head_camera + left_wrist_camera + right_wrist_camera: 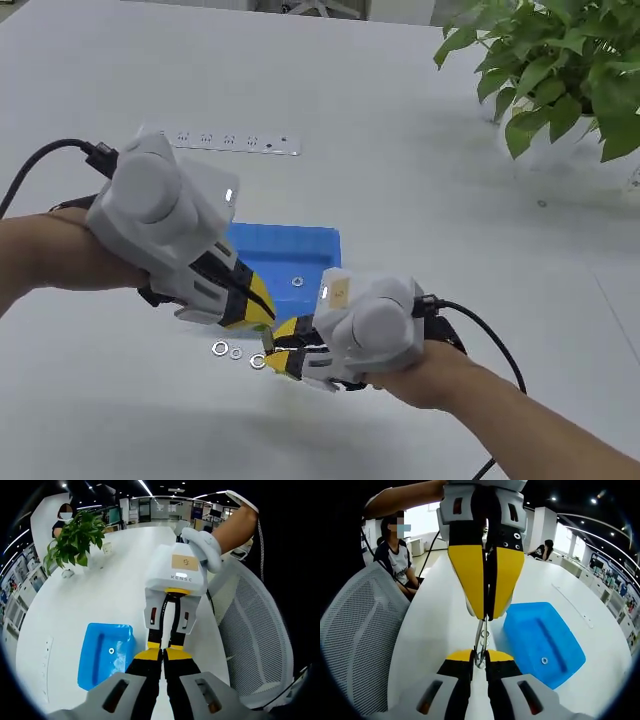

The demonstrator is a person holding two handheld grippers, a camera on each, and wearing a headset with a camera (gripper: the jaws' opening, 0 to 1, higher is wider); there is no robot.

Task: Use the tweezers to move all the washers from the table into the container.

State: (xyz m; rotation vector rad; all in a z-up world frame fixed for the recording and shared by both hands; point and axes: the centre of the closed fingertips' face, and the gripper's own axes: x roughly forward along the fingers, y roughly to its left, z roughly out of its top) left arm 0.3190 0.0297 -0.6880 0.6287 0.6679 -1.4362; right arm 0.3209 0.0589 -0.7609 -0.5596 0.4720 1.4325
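Head view: we see three washers [236, 353] on the table [420, 220] near the blue container [280, 245], and a fourth inside it. Left gripper view: the left gripper [161, 653] has its jaws pressed together. Right gripper view: the right gripper [480, 656] pinches what seem to be the tweezers [480, 640].

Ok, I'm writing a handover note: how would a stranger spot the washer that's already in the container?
On the white table, find the blue rectangular plastic container. The small silver ring washer lies alone inside it; the other washers lie outside.
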